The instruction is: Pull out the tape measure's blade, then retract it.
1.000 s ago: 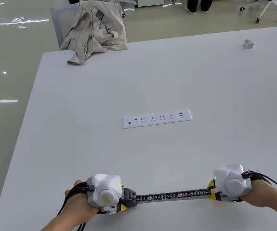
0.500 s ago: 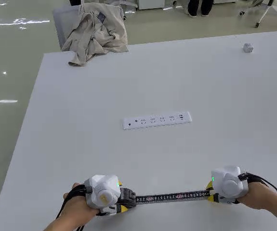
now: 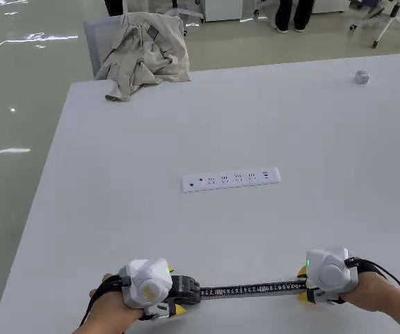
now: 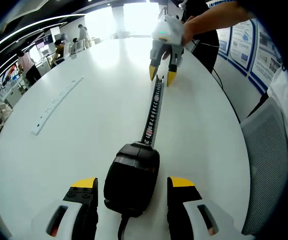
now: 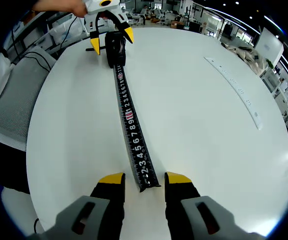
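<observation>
**Inspector A:** Tape measure point(image 4: 132, 177): where do we record it?

**Inspector B:** We find its black case flat on the white table point(image 3: 186, 118), close to the near edge. The blade point(image 5: 132, 131) is drawn out in a straight line along the surface, numbers up, reaching to the right gripper point(image 5: 144, 178).

**A:** And the left gripper point(image 4: 132, 183)?

**B:** Its yellow-tipped jaws stand one on each side of the case, close in. We cannot tell whether they press it.

**A:** The right one?

**B:** Its jaws are narrowly parted and straddle the blade's hooked end. In the right gripper view we note a sliver of table on either side of the blade.

**A:** Surface?

**B:** Smooth, white and level. A white power strip point(image 3: 231, 179) lies mid-table, roughly parallel to the blade and well apart from it. A small pale object point(image 3: 361, 77) sits near the far right; we cannot identify it.

**A:** Edges and working room?

**B:** The table's left edge runs near the left gripper. At the far left corner a beige garment point(image 3: 144, 49) hangs over a grey chair point(image 3: 97, 35) and spills onto the tabletop. Open surface lies between blade and power strip, and on to the far edge.

**A:** The room?

**B:** We see a glossy pale floor point(image 3: 19, 90), a wheeled chair base point(image 3: 387, 21) and a person's legs point(image 3: 293, 8) beyond the table.
</observation>
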The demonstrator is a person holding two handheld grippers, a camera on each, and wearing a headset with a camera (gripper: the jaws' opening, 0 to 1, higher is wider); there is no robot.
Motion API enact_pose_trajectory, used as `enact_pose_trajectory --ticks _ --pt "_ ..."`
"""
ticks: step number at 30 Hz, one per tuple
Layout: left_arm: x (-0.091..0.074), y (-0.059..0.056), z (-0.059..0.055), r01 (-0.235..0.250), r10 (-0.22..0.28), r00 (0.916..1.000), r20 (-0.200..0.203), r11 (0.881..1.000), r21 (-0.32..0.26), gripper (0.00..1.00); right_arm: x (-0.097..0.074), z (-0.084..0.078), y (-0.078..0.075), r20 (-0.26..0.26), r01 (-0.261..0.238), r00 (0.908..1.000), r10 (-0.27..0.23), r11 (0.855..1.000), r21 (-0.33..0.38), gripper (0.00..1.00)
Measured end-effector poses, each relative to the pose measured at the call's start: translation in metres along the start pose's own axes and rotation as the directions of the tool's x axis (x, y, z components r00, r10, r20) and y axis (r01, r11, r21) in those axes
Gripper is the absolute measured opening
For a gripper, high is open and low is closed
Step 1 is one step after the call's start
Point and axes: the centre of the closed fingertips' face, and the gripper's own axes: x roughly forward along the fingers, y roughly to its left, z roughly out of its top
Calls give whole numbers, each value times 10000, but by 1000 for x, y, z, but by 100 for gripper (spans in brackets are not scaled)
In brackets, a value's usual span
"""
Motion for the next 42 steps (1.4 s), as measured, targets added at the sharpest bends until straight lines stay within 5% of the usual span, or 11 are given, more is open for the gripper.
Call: enact_pose_trajectory --ticks 16,23,26,30,34,38,42 --pt "-13 -3 2 -642 744 9950 669 9875 -1437 61 -15 5 -2 640 587 9951 -758 9699 2362 43" --pt "-21 -1 -2 -1116 1310 9879 836 9724 -2051 63 -19 9 4 1004 798 9874 -1226 9322 3531 49" --pt "-25 -2 -5 -1291 1575 9839 849 9534 -2727 65 -20 9 7 1161 864 9830 -1421 9166 3903 53" --pt "-31 -5 -6 -1484 1844 9781 965 9431 -2974 68 -25 13 13 1399 952 9749 -1732 8922 4415 55" --pt "-33 -9 -10 -1496 1981 9752 990 9188 -3652 74 -30 16 14 1597 1142 9631 -2168 8661 4867 58" --pt "-35 -12 -13 -1618 2152 9718 961 9056 -3920 75 -37 18 16 1693 1280 9548 -2444 8517 5082 60" --pt "-38 -15 -12 -1580 2445 9623 1189 8588 -4873 77 -41 20 22 1674 1468 9480 -2705 8387 5244 63"
